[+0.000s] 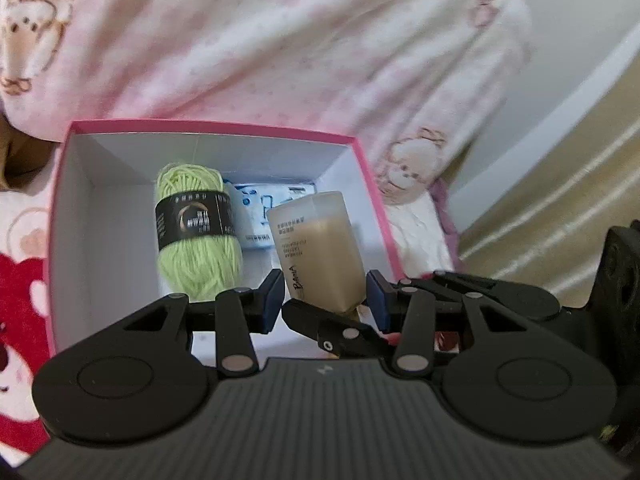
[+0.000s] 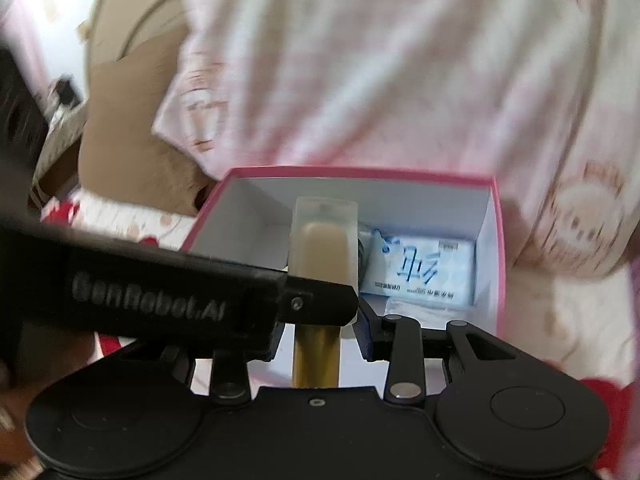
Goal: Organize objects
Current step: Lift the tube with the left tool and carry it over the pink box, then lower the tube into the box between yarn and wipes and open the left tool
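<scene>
A pink fleece blanket printed with little bears point(image 1: 280, 48) fills the upper half of both views, with brown cardboard point(image 2: 132, 92) at the upper left of the right wrist view and a striped tan floor point(image 1: 560, 208) at the right edge of the left one. The black arm of the left gripper point(image 1: 326, 298) cuts across the left of the right wrist view and hides part of the box there. The frosted plastic bottle of beige liquid with a gold cap point(image 1: 320, 248) stands tilted at centre frame, pinched at its lower end by the jaws of both the left gripper and the right gripper point(image 2: 320, 332). It hangs over the pink-rimmed white cardboard box point(image 1: 224, 126), which holds a lime-green yarn skein with a black band point(image 1: 196, 232) and a light blue tissue packet point(image 2: 420, 272).
</scene>
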A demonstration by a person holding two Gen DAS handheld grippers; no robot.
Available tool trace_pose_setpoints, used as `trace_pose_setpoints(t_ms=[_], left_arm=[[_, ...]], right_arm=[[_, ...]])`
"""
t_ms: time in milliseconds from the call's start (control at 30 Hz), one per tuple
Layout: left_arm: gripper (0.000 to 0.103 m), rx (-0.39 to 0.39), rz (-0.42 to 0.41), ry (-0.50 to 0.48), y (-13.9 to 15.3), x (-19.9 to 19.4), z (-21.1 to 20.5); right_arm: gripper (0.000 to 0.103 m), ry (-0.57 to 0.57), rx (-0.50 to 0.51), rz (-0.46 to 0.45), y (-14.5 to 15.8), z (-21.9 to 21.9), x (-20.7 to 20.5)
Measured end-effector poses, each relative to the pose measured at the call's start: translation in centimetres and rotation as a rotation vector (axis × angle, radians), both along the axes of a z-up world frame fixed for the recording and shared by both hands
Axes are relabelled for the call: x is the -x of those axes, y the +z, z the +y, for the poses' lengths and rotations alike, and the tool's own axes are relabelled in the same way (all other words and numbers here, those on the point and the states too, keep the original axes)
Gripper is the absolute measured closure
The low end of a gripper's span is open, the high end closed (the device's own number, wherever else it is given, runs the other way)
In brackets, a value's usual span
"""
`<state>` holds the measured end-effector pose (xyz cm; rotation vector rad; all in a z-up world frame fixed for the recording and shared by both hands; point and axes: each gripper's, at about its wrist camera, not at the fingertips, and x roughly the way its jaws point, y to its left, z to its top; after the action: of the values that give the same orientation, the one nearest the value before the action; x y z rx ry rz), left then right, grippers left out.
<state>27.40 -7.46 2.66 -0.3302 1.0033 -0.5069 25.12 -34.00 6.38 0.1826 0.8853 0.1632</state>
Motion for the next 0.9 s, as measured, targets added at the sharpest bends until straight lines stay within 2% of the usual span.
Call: trace_pose_setpoints(t_ms=[67,200,400,633,900], left_arm=[[0.06,-0.002,0.017,0.01,-1.1,-1.9,-0.6],[0.06,-0.01,0.066,0.019,-3.0,-4.9,-1.5],[0.061,-0.035,0.113,0.046,-5.4,-7.2,-1.3],[0.063,-0.139,0.071,0.065,-5.0,-6.5,1.4],[0.063,-0.162,0.069,0.098,-4.1,-6.4,4.0]], right_arm=[[0.062,-0.008,-0.019,0.03,-1.0,-1.2,-1.8],[0.062,-0.004,0.01,0.083,-2.7,-2.1,-4.5],[0.062,0.034,0.064,0.144,-5.1,-0.9,-7.2],[0.062,0.104,0.004,0.129,-5.9,2.0,-8.5],[0.062,0.126,-0.047,0.118,-5.2,3.8,-9.0]])
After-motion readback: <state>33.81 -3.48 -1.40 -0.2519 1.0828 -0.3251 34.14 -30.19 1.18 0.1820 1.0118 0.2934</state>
